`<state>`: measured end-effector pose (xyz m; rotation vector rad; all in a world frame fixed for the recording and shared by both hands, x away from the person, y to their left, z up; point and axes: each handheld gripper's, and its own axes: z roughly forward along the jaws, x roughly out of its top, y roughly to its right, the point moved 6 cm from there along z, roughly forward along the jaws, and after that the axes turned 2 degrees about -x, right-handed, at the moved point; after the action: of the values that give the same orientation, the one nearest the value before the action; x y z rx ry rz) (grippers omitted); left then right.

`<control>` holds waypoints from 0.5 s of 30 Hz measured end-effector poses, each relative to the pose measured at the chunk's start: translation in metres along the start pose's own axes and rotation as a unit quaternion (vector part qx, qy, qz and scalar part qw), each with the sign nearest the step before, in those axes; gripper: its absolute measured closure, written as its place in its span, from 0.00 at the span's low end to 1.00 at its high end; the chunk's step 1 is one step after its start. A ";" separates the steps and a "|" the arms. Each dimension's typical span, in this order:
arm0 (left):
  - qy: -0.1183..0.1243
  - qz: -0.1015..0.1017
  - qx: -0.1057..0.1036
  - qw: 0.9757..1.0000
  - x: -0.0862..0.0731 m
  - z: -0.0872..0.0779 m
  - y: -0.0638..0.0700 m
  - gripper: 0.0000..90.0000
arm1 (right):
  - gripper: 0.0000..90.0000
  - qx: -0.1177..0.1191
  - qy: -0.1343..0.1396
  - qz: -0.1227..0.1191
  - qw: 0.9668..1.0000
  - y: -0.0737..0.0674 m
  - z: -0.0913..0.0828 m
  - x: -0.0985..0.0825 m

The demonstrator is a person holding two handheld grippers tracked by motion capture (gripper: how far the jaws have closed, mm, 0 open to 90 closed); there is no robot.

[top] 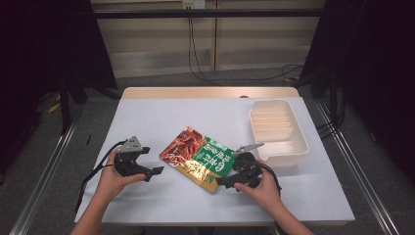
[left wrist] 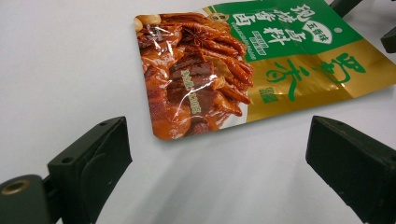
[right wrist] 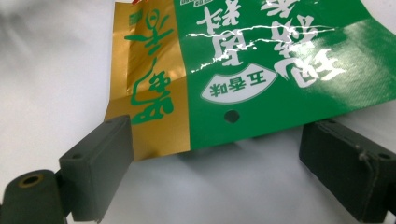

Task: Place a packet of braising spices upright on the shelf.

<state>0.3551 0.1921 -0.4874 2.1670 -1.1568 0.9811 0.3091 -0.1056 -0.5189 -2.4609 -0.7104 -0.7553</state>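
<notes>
You are holding one gripper in each hand at the near side of the white table [top: 147, 117]. Your left gripper [top: 155, 171] is resting low on the table, and its jaws are standing wide apart with nothing between them; in the left gripper view they are pointing toward the red end of the snack pouch [top: 200, 157], which is lying a little beyond them, not touching. Your right gripper [top: 221, 180] is sitting at the near right corner of the pouch. Its jaws are also spread wide, and in the right gripper view the green and gold end of the pouch [right wrist: 243, 70] is lying just between and beyond them, with one jaw almost at the gold corner; I cannot tell if it is touching. The pouch is lying flat near the middle of the table, turned diagonally, red end toward your left. Farther away, on the right side, the cream plastic tray [top: 299, 147] with dividers is standing well apart from the pouch.
</notes>
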 end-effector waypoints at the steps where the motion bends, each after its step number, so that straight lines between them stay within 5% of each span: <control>1: -0.002 0.004 -0.001 1.000 0.000 0.000 0.000 0.07 | 0.11 0.000 -0.001 0.001 1.000 -0.001 0.001 0.001; 15: -0.005 0.008 0.006 1.000 -0.001 0.000 -0.001 0.08 | 0.20 0.000 -0.005 0.002 1.000 -0.010 0.014 0.014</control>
<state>0.3556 0.1929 -0.4885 2.1782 -1.1769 0.9870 0.3184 -0.0854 -0.5179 -2.4675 -0.7094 -0.7422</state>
